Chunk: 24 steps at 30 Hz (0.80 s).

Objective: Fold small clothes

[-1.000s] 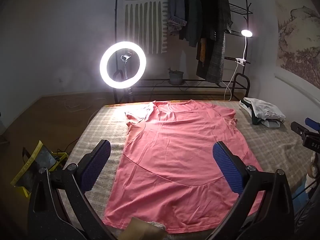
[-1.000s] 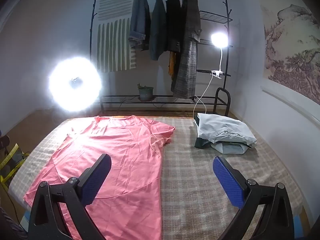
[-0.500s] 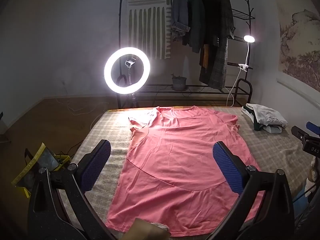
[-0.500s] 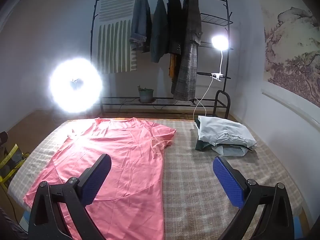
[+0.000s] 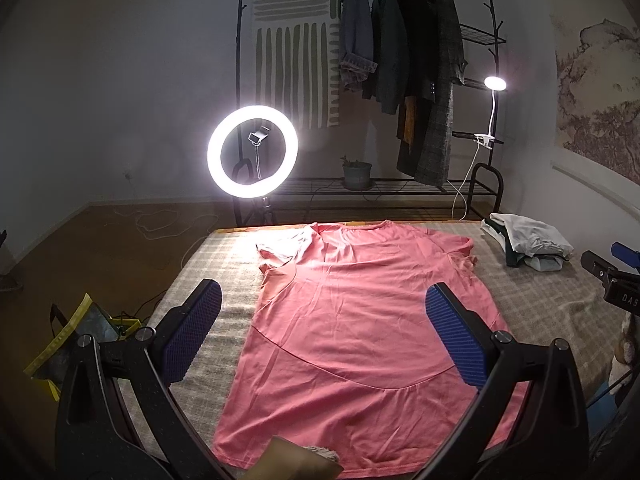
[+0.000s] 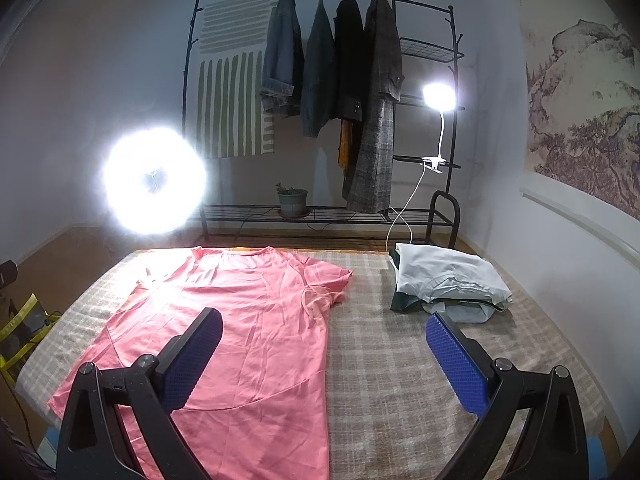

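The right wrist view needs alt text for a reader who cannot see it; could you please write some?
A pink T-shirt lies spread flat on a checked bed cover, with the open right gripper hovering above it, holding nothing. A pile of folded clothes sits to the right of the shirt, and a ring light and clothes rack stand behind the bed.

A pink T-shirt (image 5: 360,320) lies spread flat on the checked bedcover (image 6: 400,380), neck toward the far edge, one sleeve crumpled. A stack of folded clothes (image 6: 448,284) sits apart, near the far right corner.
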{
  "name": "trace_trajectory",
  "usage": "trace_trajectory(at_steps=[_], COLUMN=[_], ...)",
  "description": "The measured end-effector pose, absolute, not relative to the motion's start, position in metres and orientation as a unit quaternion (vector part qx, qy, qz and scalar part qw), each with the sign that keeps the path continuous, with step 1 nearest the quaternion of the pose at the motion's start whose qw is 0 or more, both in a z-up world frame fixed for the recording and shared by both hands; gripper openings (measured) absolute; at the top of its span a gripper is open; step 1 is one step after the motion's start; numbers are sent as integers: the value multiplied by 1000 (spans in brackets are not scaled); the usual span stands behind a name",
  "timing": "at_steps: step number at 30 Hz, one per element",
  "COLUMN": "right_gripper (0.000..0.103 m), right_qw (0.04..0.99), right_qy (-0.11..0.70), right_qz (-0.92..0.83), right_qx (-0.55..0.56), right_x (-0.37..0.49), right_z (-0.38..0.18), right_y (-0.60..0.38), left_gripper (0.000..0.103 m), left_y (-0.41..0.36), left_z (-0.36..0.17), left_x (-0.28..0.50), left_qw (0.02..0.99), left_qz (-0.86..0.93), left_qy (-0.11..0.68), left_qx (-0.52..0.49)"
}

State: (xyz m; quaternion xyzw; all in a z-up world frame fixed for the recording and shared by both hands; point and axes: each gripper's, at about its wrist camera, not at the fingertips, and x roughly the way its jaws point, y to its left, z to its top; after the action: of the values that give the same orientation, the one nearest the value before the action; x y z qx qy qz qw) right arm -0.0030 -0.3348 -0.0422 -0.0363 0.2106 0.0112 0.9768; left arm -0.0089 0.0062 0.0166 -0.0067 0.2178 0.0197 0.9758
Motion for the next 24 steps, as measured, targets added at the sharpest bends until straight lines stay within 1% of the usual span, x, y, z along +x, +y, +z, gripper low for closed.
trace_trajectory(at_steps=[24], right_gripper=[103], right_qw=[976], right_qy=[214], right_qz=[12], right_qx=[-37], right_x=[-1], right_z=[-44], right_y=[-334], left_gripper=[103], left_y=[6], left_z=[17], left_x=[-8], left_qw=[976], left_qz=[19], left_qy=[218], left_qx=[-6])
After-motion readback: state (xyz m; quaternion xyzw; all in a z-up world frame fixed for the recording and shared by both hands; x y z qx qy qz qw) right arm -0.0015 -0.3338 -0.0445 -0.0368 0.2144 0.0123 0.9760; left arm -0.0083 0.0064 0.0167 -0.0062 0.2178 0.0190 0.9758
